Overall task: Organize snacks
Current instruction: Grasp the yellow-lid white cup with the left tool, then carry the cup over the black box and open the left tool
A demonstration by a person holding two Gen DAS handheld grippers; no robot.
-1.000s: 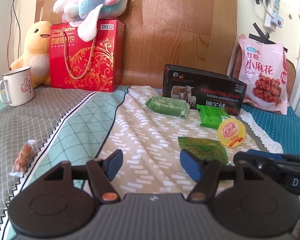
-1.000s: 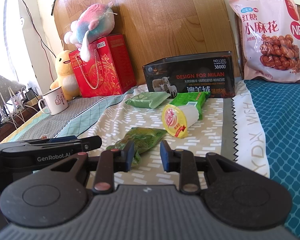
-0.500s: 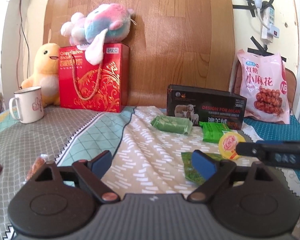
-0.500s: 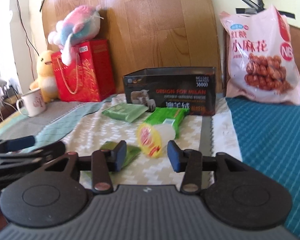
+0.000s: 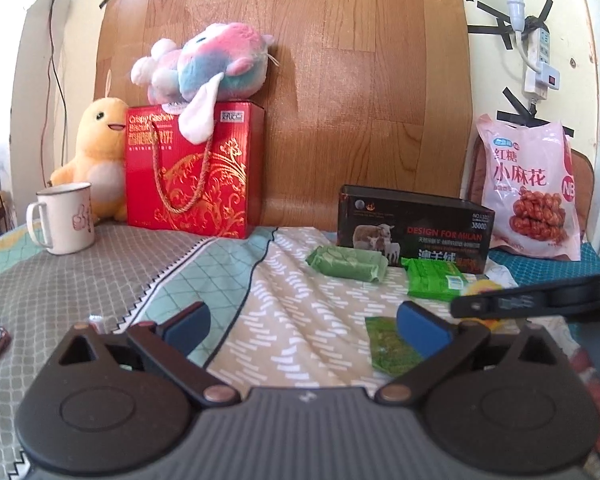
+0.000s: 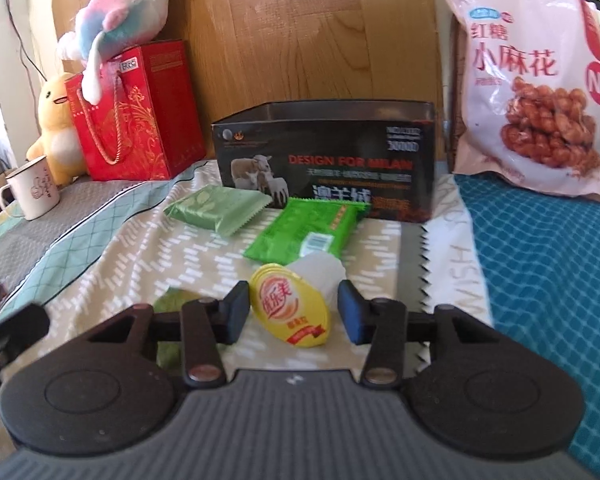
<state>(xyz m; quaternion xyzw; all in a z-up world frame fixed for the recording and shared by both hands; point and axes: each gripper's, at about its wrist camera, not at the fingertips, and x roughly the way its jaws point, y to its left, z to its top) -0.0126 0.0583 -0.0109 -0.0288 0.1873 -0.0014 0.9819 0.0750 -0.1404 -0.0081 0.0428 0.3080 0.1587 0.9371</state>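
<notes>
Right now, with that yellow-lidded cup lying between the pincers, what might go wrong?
The jelly cup lies on its side between the right gripper, whose jaws have just been closing but do not visibly press it. Being round, it could roll or squirt out on the soft bedspread.

The bright green packet lies right behind the cup, and could get nudged.

The left gripper hangs wide open beside the dark green packet, close to the right gripper; they could bump.

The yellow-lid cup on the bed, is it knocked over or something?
Yes. The yellow-lid cup lies on its side on the bedspread, lid facing the camera, between the open fingers of the right hand-held gripper. Nothing looks spilled. The green packets lie flat as they should.
</notes>
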